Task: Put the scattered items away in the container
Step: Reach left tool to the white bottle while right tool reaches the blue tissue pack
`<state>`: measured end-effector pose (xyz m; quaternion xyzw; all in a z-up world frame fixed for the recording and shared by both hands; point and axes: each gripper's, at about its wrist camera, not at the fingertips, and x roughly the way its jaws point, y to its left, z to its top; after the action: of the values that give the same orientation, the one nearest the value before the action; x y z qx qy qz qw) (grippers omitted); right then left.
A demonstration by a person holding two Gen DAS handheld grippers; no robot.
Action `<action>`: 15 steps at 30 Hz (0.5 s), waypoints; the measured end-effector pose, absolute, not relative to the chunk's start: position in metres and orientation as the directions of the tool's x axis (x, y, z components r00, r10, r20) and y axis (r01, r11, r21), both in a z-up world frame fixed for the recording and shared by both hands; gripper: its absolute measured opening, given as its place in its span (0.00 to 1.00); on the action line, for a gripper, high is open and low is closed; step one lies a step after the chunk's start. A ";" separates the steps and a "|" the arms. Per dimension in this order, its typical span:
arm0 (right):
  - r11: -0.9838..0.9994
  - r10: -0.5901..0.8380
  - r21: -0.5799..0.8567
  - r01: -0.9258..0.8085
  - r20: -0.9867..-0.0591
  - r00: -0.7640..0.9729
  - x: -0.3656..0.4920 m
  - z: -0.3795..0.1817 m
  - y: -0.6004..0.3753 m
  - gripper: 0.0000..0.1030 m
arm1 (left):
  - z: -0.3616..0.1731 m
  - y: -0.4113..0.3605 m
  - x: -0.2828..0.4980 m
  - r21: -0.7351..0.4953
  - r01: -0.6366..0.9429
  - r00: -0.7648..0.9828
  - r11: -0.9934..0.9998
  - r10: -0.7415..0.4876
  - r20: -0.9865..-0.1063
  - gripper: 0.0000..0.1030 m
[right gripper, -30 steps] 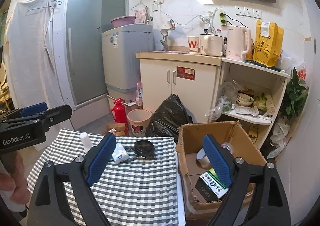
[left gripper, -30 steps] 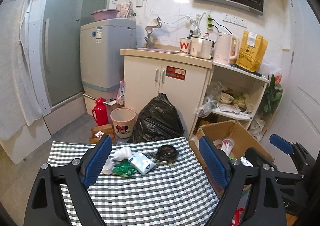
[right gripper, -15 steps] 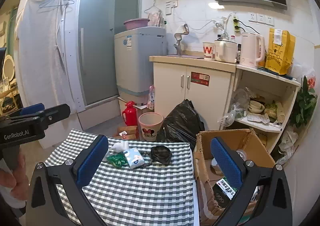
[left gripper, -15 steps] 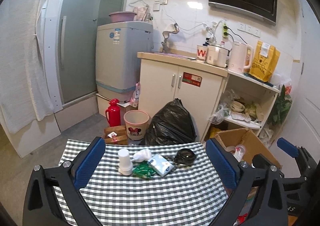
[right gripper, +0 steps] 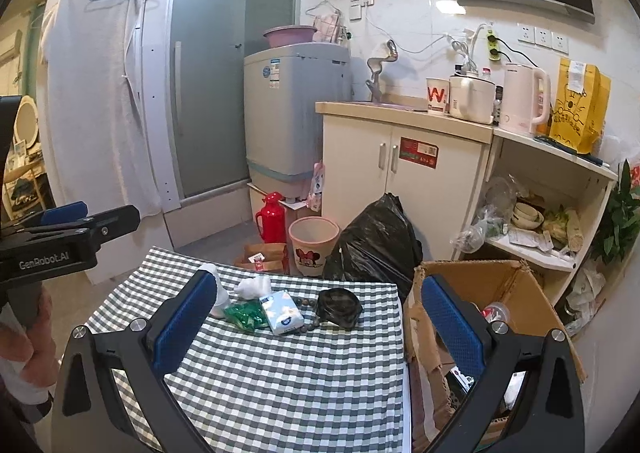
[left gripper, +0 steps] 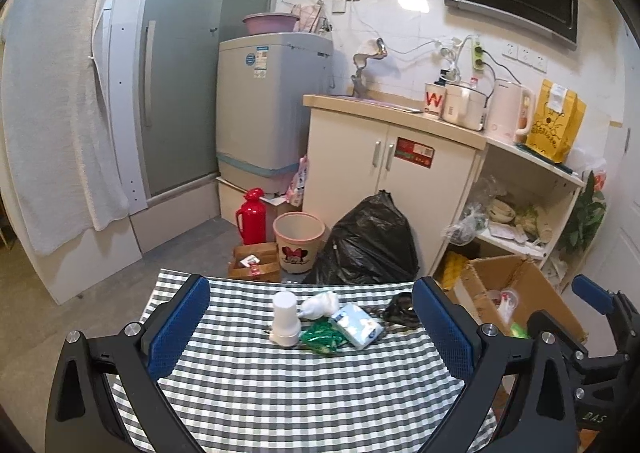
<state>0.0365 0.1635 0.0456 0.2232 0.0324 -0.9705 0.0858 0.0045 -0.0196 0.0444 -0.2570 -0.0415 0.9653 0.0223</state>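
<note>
On the checked tablecloth point(left gripper: 320, 385) point(right gripper: 280, 373) lie a white bottle point(left gripper: 285, 317), a crumpled white tissue point(left gripper: 319, 303) point(right gripper: 253, 286), a green packet point(left gripper: 320, 337) point(right gripper: 245, 315), a blue-white tissue pack point(left gripper: 357, 325) point(right gripper: 281, 311), a bead string point(right gripper: 308, 327) and a black round dish point(left gripper: 400, 309) point(right gripper: 339, 305). The open cardboard box point(left gripper: 516, 293) point(right gripper: 472, 285) stands right of the table with items inside. My left gripper point(left gripper: 312, 327) is open, held back above the near table. My right gripper point(right gripper: 320, 327) is open too, above the table's right side.
Behind the table are a black rubbish bag point(left gripper: 366, 241), a pink bin point(left gripper: 298, 241), a red flask point(left gripper: 251, 221) and a small brown box point(left gripper: 254, 263). A cabinet point(left gripper: 392, 169), shelf unit point(left gripper: 524, 205) and washing machine point(left gripper: 268, 109) stand beyond. A hand point(right gripper: 28, 329) holds the left gripper.
Both grippers have pulled back and up from the table, so the items look smaller and farther. Both stay open. The white bottle now shows fully in the left wrist view.
</note>
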 end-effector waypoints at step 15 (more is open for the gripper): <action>-0.966 -0.234 0.022 0.258 -0.501 -0.833 0.004 0.020 0.145 1.00 | 0.024 -0.043 -0.017 -0.078 0.037 -0.844 -0.996 0.011 -0.536 1.00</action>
<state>0.0043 0.1448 0.0204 0.2584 0.0233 -0.9572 0.1287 -0.0173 -0.0429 0.0235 -0.2792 -0.0428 0.9592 -0.0066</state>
